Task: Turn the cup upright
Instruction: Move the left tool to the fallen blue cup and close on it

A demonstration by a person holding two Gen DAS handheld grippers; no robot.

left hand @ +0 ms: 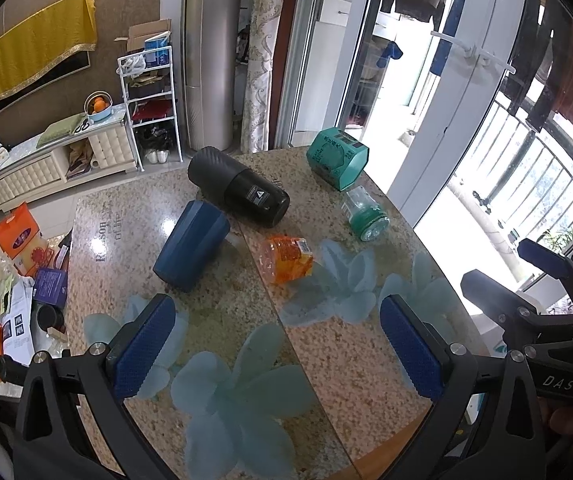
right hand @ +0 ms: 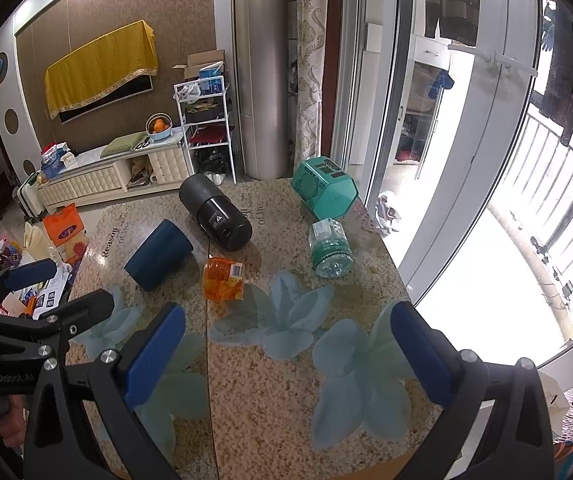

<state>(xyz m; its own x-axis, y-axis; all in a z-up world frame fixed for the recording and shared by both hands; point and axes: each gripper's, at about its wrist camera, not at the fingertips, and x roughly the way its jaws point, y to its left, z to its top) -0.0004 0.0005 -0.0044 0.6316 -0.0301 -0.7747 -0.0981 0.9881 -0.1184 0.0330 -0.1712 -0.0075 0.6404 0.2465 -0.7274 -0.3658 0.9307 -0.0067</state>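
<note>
A dark blue cup (left hand: 191, 247) lies on its side on the granite-patterned table (left hand: 246, 344), left of centre; it also shows in the right wrist view (right hand: 159, 255). A black flask (left hand: 238, 191) (right hand: 215, 212) lies on its side just behind it. My left gripper (left hand: 276, 344) is open and empty, above the near part of the table, well short of the cup. My right gripper (right hand: 288, 356) is open and empty, also near the front edge. Each gripper shows at the edge of the other's view: the right gripper (left hand: 526, 280) and the left gripper (right hand: 46, 292).
An orange plastic jar (left hand: 286, 258) (right hand: 222, 278), a clear green-capped bottle (left hand: 366, 214) (right hand: 329, 248) and a teal hexagonal box (left hand: 336, 160) (right hand: 322, 188) all lie on the table. Glass doors (right hand: 466, 160) stand to the right. A cluttered lower surface (left hand: 10, 300) sits to the left.
</note>
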